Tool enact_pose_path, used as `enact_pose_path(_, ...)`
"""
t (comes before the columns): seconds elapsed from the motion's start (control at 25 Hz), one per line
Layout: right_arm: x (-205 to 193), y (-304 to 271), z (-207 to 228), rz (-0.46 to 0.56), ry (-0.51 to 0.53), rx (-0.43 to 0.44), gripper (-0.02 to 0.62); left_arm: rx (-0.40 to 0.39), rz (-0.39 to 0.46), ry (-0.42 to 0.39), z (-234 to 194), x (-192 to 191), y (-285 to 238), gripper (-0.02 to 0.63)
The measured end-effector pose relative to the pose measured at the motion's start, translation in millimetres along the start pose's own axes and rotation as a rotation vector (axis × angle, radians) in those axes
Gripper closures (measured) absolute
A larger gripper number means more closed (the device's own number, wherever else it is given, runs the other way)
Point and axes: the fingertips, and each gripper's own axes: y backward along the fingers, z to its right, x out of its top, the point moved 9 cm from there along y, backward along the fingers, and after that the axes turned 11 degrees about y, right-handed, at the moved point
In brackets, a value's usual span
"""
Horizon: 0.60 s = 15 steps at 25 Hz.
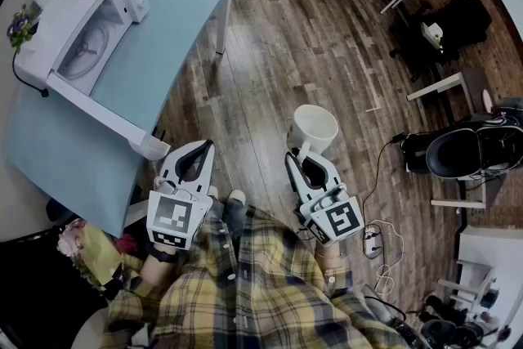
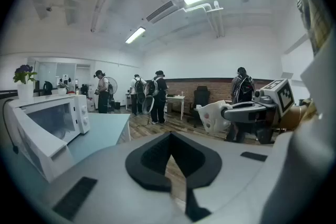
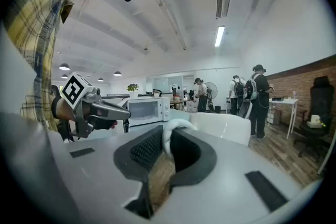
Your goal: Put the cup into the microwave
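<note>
Microwave: white, on the far left of the pale blue worktop, a flower pot just beside it.
Door: swung open, reaching toward the near edge of the worktop; the turntable shows inside.
Left tongs: held level with the near corner of the worktop, just right of the end of the door. In the left gripper view the left tongs have their tips pressed together with nothing between them.
Floor: dark wood boards, under both tongs and the cup.
Right tongs: beside the left pair with a gap between, out over the floor. In the right gripper view the right tongs pinch the handle of the cup.
Cup: white, mouth up, carried in the air at the tip of the right tongs, body just beyond the tips and handle turned back into them. It is off the worktop, to the right of it, and well apart from the microwave.
Cross-check: the left gripper view shows the cup out to its right, at the end of the right tongs.
</note>
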Motion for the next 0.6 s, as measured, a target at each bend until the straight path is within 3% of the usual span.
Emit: enact_pose_path(0.6,-9.4,18.3,26.5,0.071,-0.015,0.018,0.546,0.084,0.071,-0.004,18.0,-2.6,-10.7,0.614)
